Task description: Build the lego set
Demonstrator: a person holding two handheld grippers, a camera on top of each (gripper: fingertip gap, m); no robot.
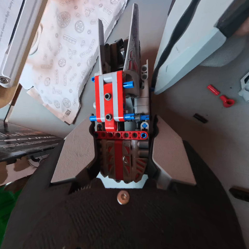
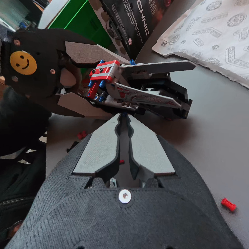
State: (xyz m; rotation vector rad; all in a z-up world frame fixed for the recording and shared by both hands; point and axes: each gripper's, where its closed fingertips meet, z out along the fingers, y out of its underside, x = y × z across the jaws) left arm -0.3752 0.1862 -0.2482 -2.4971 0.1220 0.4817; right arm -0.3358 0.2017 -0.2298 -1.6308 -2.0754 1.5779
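Left tongs (image 1: 123,129) clamped on the lego model (image 1: 118,97), gripping its striped rear end between both fingers, with the model's pointed grey fins aimed toward 12 o'clock in the left wrist view. Red and grey block with blue pins (image 1: 129,85) on top of the model; red holed beam (image 1: 120,135) across it nearer the tongs. Right tongs (image 2: 124,116) nearly together, tips pinched on a small blue pin (image 2: 124,114) against the model's underside (image 2: 141,93), at 12 o'clock in the right wrist view. Loose red pieces (image 1: 221,96) on the grey surface (image 1: 188,102) at 3 o'clock of the model. Printed paper bag (image 1: 64,56) at 10 o'clock, dark box (image 1: 25,142) at 8 o'clock. Another red piece (image 2: 228,204) at 4 o'clock beside the right tongs.
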